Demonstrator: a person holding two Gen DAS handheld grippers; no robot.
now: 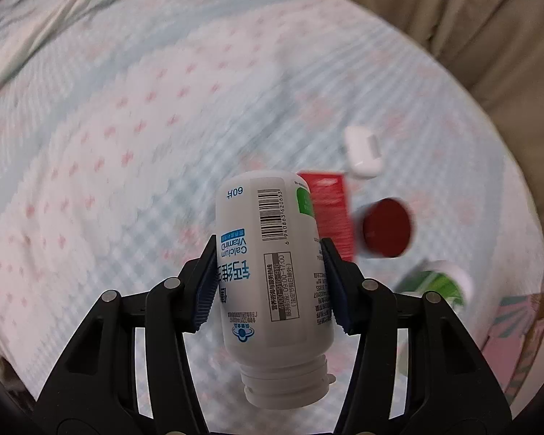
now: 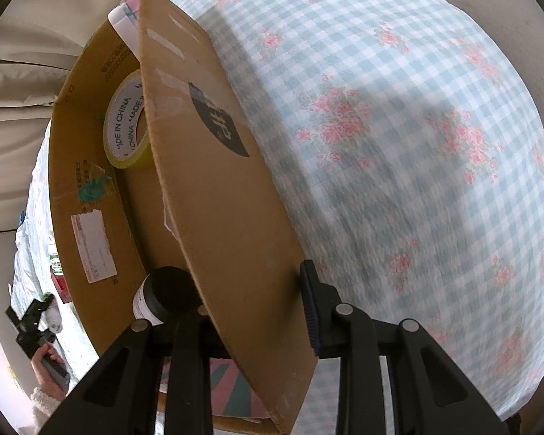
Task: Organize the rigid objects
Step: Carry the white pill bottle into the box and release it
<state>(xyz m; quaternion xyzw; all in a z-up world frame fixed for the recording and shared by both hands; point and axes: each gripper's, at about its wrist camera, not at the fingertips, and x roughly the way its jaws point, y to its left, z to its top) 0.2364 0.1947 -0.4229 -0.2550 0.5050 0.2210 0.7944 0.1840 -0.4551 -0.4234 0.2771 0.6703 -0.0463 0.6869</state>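
Gripping a white vitamin bottle (image 1: pixel 272 272) across its labelled body, our left gripper (image 1: pixel 270 282) fills the lower middle of the left wrist view, blue pads (image 1: pixel 206 286) pressed against both sides and the bottle's cap end pointing toward the bottom edge, clear of the checked bedsheet (image 1: pixel 127 127) behind it. To the right of the bottle, lying on the sheet, we see a red box (image 1: pixel 332 210), a jar with a red lid (image 1: pixel 386 226) just beside it, a white earbud case (image 1: pixel 362 150) above them, and a green-labelled bottle (image 1: pixel 435 282) lower down; all are blurred. In the right wrist view, our right gripper (image 2: pixel 257 308) is pinched on the flap of a cardboard box (image 2: pixel 217 199) that runs from the upper left to the bottom centre; only its right pad (image 2: pixel 310 304) shows, against the flap. Inside the box, a roll of tape (image 2: pixel 127 123) leans at the upper left, and a dark-capped jar (image 2: pixel 163 295) sits near the bottom. At the lower left edge, a hand (image 2: pixel 45 362) holds the other gripper.
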